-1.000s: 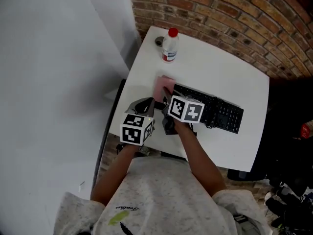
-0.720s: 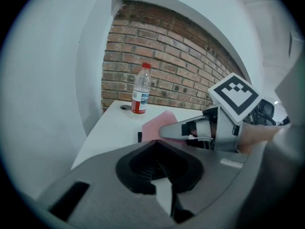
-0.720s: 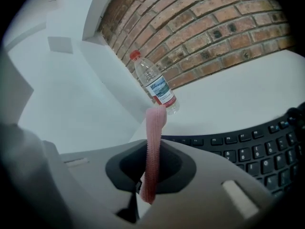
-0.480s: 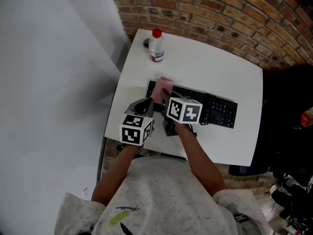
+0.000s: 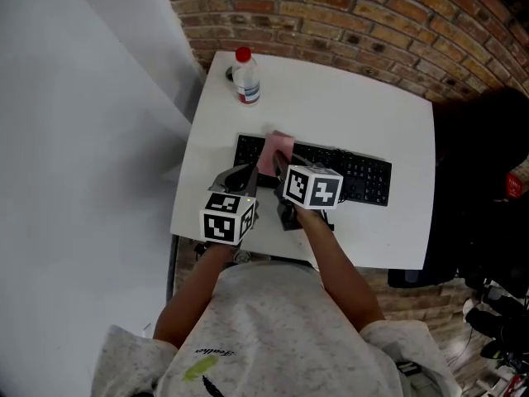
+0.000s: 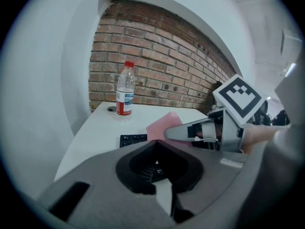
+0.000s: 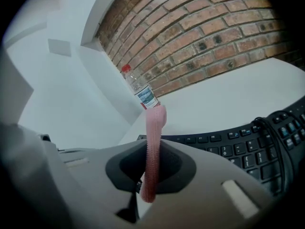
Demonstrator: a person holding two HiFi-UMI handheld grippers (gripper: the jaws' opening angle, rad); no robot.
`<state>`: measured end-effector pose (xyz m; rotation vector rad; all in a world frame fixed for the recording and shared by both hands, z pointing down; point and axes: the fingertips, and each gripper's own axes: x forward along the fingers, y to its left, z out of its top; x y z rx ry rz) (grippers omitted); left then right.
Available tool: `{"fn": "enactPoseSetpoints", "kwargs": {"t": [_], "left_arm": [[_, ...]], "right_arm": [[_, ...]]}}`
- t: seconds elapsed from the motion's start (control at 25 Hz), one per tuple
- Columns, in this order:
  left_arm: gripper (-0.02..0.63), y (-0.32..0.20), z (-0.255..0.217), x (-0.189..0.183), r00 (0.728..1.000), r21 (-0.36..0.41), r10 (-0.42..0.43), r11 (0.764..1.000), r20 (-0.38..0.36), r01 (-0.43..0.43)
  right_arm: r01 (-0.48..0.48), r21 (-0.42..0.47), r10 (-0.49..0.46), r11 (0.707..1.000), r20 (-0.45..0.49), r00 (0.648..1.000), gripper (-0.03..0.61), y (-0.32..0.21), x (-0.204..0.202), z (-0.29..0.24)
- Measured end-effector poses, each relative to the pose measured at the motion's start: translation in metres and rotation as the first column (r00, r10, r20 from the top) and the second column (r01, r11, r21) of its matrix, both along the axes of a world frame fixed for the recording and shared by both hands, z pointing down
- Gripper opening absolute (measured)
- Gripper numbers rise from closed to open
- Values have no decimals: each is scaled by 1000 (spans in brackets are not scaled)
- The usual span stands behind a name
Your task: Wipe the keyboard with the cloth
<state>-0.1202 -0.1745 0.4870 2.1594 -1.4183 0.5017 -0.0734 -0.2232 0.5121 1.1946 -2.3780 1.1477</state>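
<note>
The pink cloth [image 5: 276, 149] is clamped edge-on in the right gripper's [image 5: 279, 165] closed jaws, over the left end of the keyboard [image 5: 351, 172]. The keyboard's long axis runs 9 to 3 o'clock across the table [image 5: 372, 106]. The left gripper [image 5: 241, 177] hovers at the cloth's 7 o'clock, jaws together on nothing. A bottle [image 5: 245, 79] stands at 11 o'clock.

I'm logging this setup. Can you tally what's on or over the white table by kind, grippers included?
Bottle: 1
Keyboard: 1
Pink cloth: 1, clamped in the right gripper
Small dark round thing beside the bottle: 1
Grippers: 2, the left gripper and the right
Total: 6
</note>
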Motion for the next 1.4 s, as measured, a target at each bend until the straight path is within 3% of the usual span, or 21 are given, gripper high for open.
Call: {"fn": "enactPoseSetpoints", "kwargs": {"t": [1.4], "left_arm": [[-5,-8,0,107,986,14,165,986,6,-165]], "right_arm": [[-126,-19,125,992,-62,990,9,5,129,1]]}}
